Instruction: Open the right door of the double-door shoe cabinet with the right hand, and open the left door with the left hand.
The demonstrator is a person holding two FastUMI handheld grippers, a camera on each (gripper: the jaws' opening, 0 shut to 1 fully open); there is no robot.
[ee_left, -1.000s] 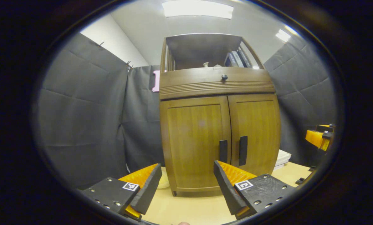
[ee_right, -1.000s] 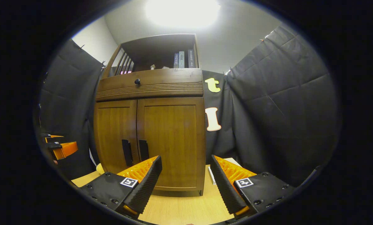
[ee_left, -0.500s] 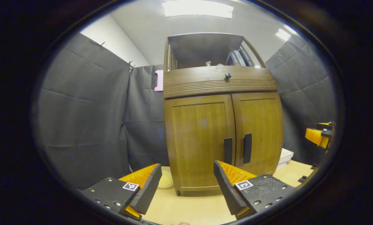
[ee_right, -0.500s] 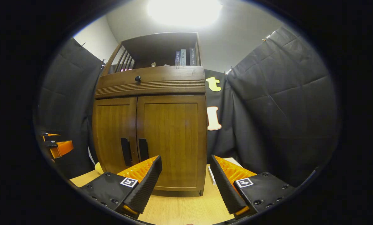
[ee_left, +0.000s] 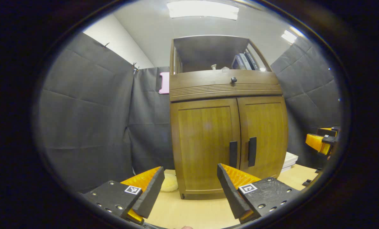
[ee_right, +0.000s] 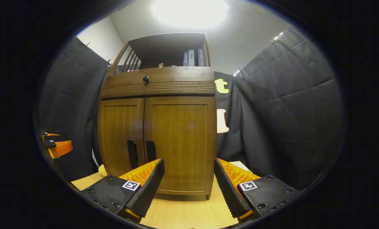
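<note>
Left gripper view is showing the shoe cabinet (ee_left: pixel 227 133) standing on the bench (ee_left: pixel 196 211) with both doors sitting flush and closed. Nothing of the task is yet done. The left door (ee_left: pixel 205 144) and its handle (ee_left: pixel 233 154) are lying ahead of the left gripper (ee_left: pixel 189 187), whose jaws are standing wide apart and holding nothing, well short of the cabinet front. The right gripper (ee_right: pixel 189 187) is likewise facing the cabinet with its jaws apart and empty; the right door (ee_right: pixel 180 143) and its handle (ee_right: pixel 150 151) are sitting just left of its line. Neither gripper is touching the cabinet. Both steps are remaining: in my judgement, the right jaws are still needing to reach the right handle first, then the left jaws the left handle.
</note>
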